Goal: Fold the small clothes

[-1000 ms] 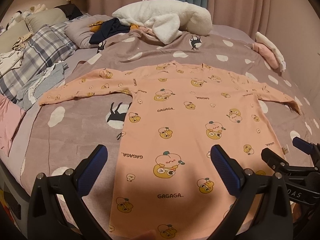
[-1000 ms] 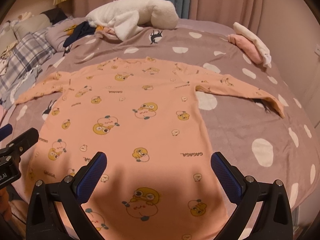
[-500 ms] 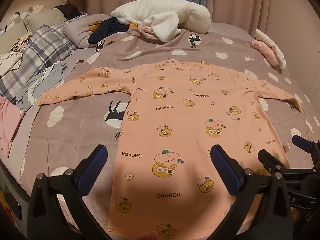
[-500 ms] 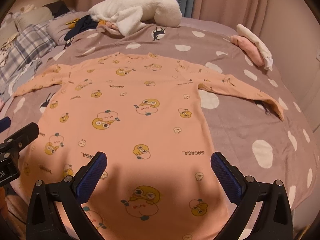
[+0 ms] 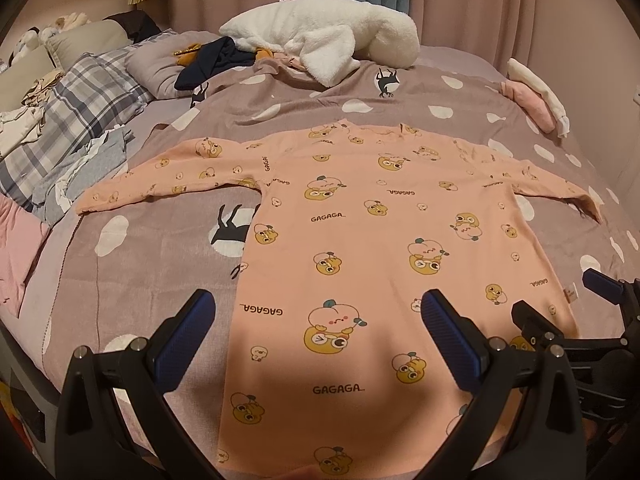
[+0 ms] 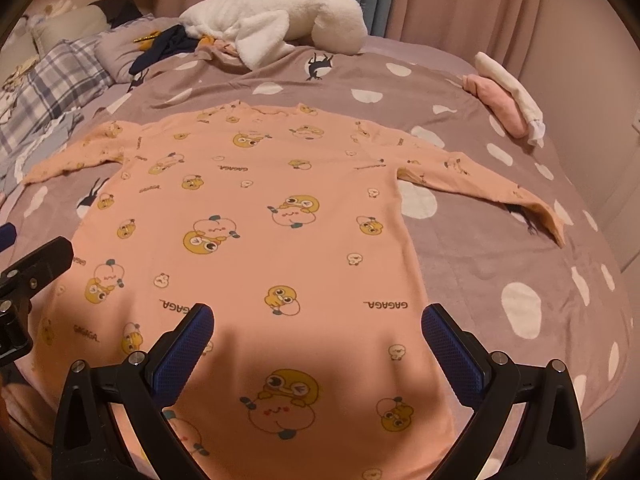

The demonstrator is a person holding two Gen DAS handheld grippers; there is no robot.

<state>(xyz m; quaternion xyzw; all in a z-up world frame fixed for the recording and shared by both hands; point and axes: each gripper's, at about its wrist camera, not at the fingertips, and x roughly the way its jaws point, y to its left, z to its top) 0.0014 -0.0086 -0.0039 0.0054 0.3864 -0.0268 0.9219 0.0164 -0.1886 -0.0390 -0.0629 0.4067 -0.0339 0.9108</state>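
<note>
The bed [image 5: 132,264], under its mauve spotted cover, carries a peach long-sleeved top [image 5: 384,248] spread flat, neck away from the fingers, both sleeves out to the sides, hem nearest. Over the last second little has changed on the cloth itself: it lies as it did, unfolded. What has shifted is the view, as both grippers have drawn slightly back and up from the hem, so more of the top shows in each wrist view. I judge that the laying-out is finished and the first fold not yet begun.

The left gripper [image 5: 316,320] hangs above the hem's left half, fingers spread wide and holding nothing; the top's left side edge runs up just inside its left finger. The right gripper [image 6: 318,320] hovers over the hem's right half, fingers likewise parted and empty, the right side seam passing just inside its right finger. The left sleeve [image 5: 168,184] and right sleeve [image 6: 480,178] lie well ahead of the fingertips, out of reach for now.
</note>
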